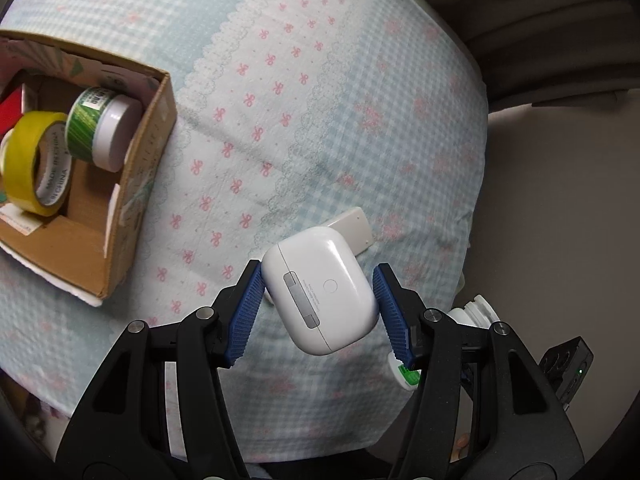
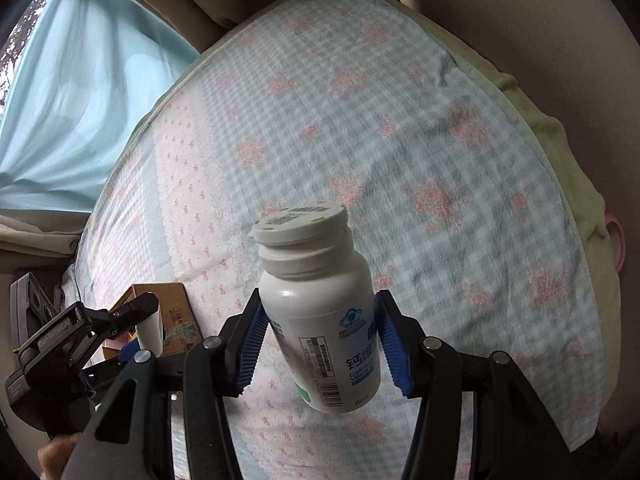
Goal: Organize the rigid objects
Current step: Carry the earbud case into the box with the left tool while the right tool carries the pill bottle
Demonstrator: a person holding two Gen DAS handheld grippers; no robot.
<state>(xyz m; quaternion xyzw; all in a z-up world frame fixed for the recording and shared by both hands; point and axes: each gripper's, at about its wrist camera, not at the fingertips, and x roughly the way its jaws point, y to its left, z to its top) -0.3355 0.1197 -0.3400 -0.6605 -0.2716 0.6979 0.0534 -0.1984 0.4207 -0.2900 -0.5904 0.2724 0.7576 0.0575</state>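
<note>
A home bedroom.
We see a bed under a gingham sheet [image 2: 360,128] with pink bows, a blue curtain [image 2: 80,92] at the window, and a padded headboard [image 1: 540,20].

A bed [image 1: 320,80] under a blue-checked sheet [image 1: 400,120] with pink bows carries an open cardboard box [image 1: 136,184] near its left side, and, well apart, a flat white block [image 1: 356,220] (partly hidden) nearer the right edge.
</note>
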